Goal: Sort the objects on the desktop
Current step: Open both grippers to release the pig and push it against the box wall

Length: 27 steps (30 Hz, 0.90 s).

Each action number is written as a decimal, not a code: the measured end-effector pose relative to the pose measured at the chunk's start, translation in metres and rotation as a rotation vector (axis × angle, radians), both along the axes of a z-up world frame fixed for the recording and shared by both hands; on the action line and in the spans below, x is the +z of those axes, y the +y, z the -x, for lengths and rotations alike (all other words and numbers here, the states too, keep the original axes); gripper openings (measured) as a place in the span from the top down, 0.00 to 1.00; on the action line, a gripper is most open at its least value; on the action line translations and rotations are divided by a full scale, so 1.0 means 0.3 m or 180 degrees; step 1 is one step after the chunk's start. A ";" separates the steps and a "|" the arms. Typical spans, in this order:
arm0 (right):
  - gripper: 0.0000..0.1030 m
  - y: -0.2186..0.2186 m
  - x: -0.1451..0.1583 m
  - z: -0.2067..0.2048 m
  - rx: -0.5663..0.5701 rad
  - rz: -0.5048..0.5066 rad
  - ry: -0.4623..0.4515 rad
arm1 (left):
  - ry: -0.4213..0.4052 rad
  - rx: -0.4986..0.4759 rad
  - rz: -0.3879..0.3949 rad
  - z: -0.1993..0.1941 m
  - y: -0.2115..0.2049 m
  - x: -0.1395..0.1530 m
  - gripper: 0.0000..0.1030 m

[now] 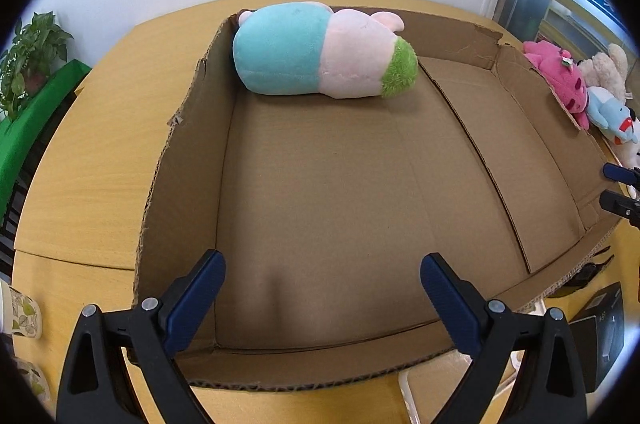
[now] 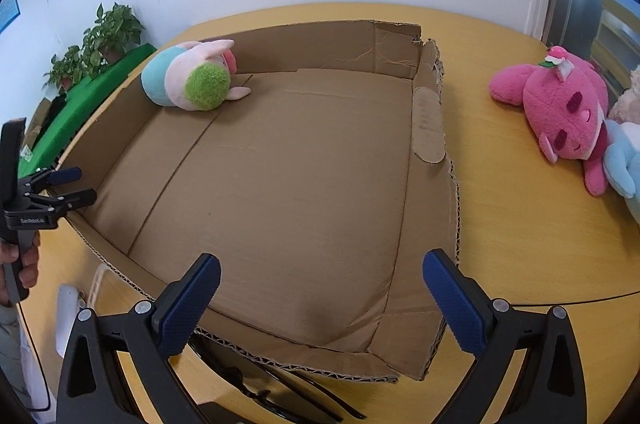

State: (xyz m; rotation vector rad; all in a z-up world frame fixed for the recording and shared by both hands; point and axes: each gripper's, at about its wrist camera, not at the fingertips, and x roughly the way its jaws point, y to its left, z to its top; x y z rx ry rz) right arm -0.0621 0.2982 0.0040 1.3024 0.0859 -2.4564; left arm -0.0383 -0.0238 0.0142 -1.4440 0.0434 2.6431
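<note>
My left hand-held gripper [image 1: 322, 304] is spread wide with nothing between its blue pads, hanging over the near wall of the cardboard box [image 1: 176, 152]. My right hand-held gripper [image 2: 320, 304] is equally wide open and empty, over the box's near right corner. In the right wrist view I also see the left hand-held gripper from the side at the box's left wall, my hand [image 2: 20, 264] around its handle.

The box sits on the yellow wooden table [image 2: 520, 244], its walls low and torn along the rims, its floor bare across the near and middle part. At the far left corner of the box lies a plush toy [image 1: 320, 58] on its side, turquoise at one end, pale pink in the middle, with a fuzzy green patch at the other end; it touches the far wall.

Outside the box, toward the table's right edge, a pink plush doll [image 2: 560, 108] lies on the tabletop, well apart from the box. A light blue plush [image 2: 624, 168] lies against it, and a beige plush [image 1: 608, 68] behind them. Beyond the table's left edge, potted plants [image 2: 96, 44] stand on a green ledge against the white wall.
</note>
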 end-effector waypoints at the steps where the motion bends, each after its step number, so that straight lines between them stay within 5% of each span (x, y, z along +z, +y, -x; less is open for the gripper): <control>1: 0.00 0.000 -0.001 -0.007 0.0006 -0.0039 0.0009 | -0.0005 -0.0023 0.0004 -0.004 -0.002 0.001 0.04; 12: 0.00 -0.014 0.009 -0.039 0.0083 -0.0148 0.0074 | 0.0074 -0.0076 0.0037 0.005 -0.067 0.013 0.04; 20: 0.00 -0.067 0.054 -0.027 0.0233 0.0115 0.0140 | 0.0524 -0.0285 0.0053 0.051 -0.021 0.190 0.04; 23: 0.00 -0.131 0.067 0.006 0.0380 0.0069 0.0206 | 0.0476 -0.0572 0.0013 0.167 0.068 0.213 0.04; 27: 0.00 -0.157 -0.017 0.082 0.0364 0.0175 -0.0180 | 0.0044 -0.0947 0.0028 0.347 0.224 0.128 0.04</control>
